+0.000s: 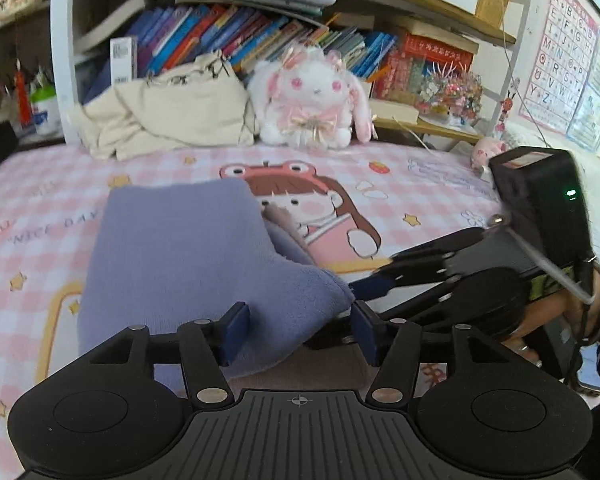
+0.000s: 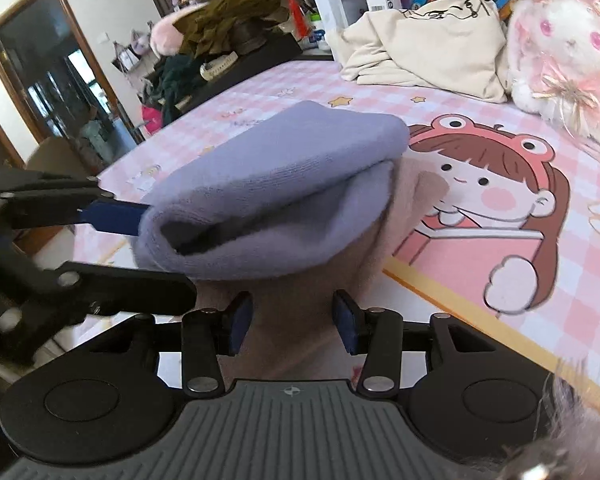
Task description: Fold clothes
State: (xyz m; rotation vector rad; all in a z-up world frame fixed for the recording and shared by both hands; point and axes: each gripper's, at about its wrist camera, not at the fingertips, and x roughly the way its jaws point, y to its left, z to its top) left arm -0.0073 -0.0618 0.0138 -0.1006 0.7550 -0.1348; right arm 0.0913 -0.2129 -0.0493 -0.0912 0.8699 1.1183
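A lavender knit garment [image 1: 188, 264] lies folded on the pink checked bed sheet [image 1: 40, 216], with a beige-brown part under it [image 2: 300, 320]. My left gripper [image 1: 296, 330] is open, its blue pads either side of the garment's near corner. My right gripper [image 2: 294, 322] is open over the brown cloth, just in front of the lavender fold [image 2: 276, 196]. In the left wrist view the right gripper's fingers [image 1: 380, 284] reach in from the right at the fold's edge. In the right wrist view a left finger [image 2: 112, 216] touches the fold from the left.
A crumpled cream garment [image 1: 168, 116] and a white plush rabbit [image 1: 312, 100] lie at the back of the bed below a bookshelf [image 1: 260, 36]. A dark desk piled with clothes [image 2: 228, 28] stands beyond the bed's left side. A letter poster [image 1: 560, 60] hangs on the right wall.
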